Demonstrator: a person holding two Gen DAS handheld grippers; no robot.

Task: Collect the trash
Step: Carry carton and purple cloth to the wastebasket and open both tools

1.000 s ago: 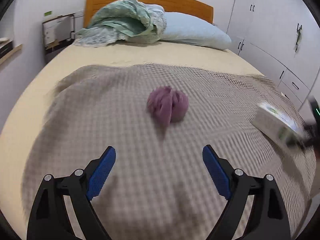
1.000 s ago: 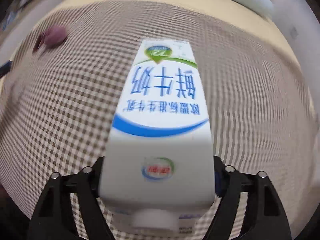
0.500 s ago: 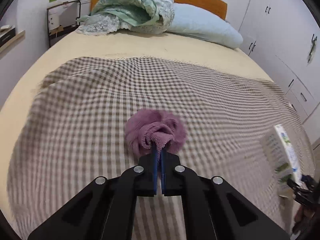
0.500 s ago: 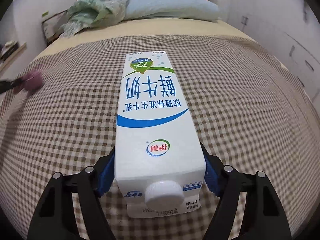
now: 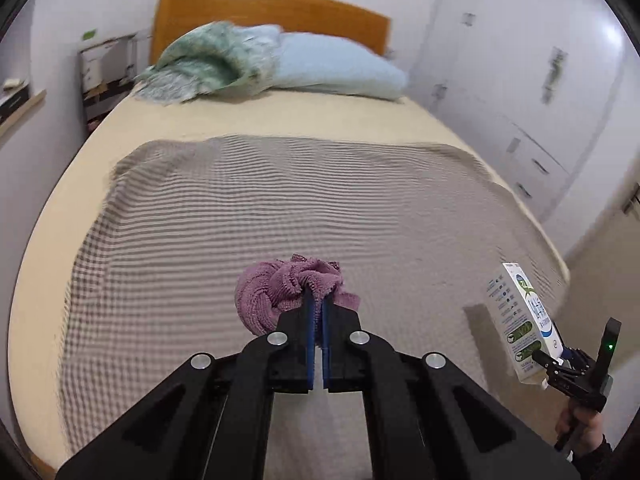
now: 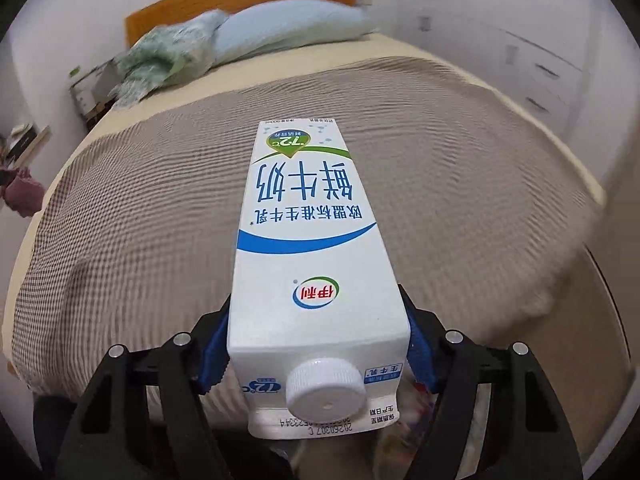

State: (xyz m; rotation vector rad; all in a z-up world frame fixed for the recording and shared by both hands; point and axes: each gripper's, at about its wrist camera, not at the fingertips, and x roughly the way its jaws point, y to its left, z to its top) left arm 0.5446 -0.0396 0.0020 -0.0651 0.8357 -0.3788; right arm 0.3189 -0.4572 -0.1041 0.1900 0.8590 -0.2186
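Observation:
My left gripper (image 5: 317,312) is shut on a crumpled purple cloth (image 5: 276,292) and holds it above the checkered blanket (image 5: 240,216) near the foot of the bed. My right gripper (image 6: 316,344) is shut on a white and blue milk carton (image 6: 304,220), cap end toward the camera, held over the bed's near edge. The carton (image 5: 520,320) and right gripper also show at the lower right of the left wrist view. The purple cloth (image 6: 22,194) shows at the far left of the right wrist view.
The bed has a wooden headboard (image 5: 272,12), a light blue pillow (image 5: 336,68) and a bunched green quilt (image 5: 200,64) at its head. White wardrobe doors and drawers (image 5: 532,92) line the right side. A bedside stand (image 5: 104,68) is at the back left.
My left gripper closed on the purple cloth and lifted it back toward the foot of the bed. My right gripper pulled the carton back and up from the blanket.

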